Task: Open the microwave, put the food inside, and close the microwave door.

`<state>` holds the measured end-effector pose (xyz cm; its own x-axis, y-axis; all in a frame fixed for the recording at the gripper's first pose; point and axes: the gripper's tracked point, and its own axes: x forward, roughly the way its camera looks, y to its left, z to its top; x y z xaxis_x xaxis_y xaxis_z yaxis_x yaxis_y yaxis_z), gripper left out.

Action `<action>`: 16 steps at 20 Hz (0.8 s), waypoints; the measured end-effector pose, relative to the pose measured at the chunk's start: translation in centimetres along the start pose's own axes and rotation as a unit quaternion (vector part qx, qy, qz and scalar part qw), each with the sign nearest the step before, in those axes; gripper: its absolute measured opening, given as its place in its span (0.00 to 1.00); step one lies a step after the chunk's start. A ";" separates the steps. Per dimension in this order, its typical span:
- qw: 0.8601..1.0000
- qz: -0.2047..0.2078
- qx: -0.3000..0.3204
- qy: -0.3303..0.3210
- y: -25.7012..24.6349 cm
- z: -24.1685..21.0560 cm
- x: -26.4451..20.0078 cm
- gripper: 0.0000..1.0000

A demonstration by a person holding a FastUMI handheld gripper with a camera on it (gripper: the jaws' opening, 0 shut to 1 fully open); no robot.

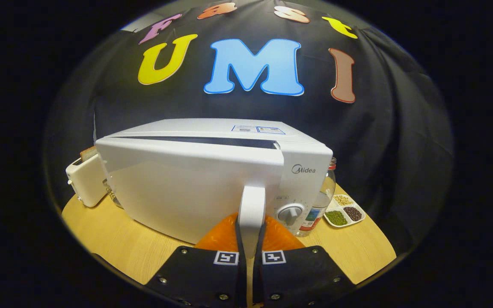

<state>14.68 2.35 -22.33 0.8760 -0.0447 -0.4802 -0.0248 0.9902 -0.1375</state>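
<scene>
White door handle (251, 209) clamped between gripper (250, 239) jaws.

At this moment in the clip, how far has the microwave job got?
Early. The gripper is shut on the door handle, and the microwave door has swung partly open, a dark gap showing along its top. Opening is under way. Loading the food and closing the door remain. Something orange sits just past the fingers.

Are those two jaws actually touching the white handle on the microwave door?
Touching. In the gripper view, the gripper has both jaws closed against the sides of the door handle, with no gap showing; the microwave door stands slightly ajar.
</scene>
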 end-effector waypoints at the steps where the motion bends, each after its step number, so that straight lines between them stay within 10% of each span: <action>1: 1.000 0.001 0.006 0.006 0.2 -0.3 -0.5 0.06; 16: 0.999 0.035 0.033 0.014 6.0 -3.9 -10.5 0.06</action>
<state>3.45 8.24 -21.48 0.8592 0.0223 -0.5112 -0.0533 0.9975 -0.0461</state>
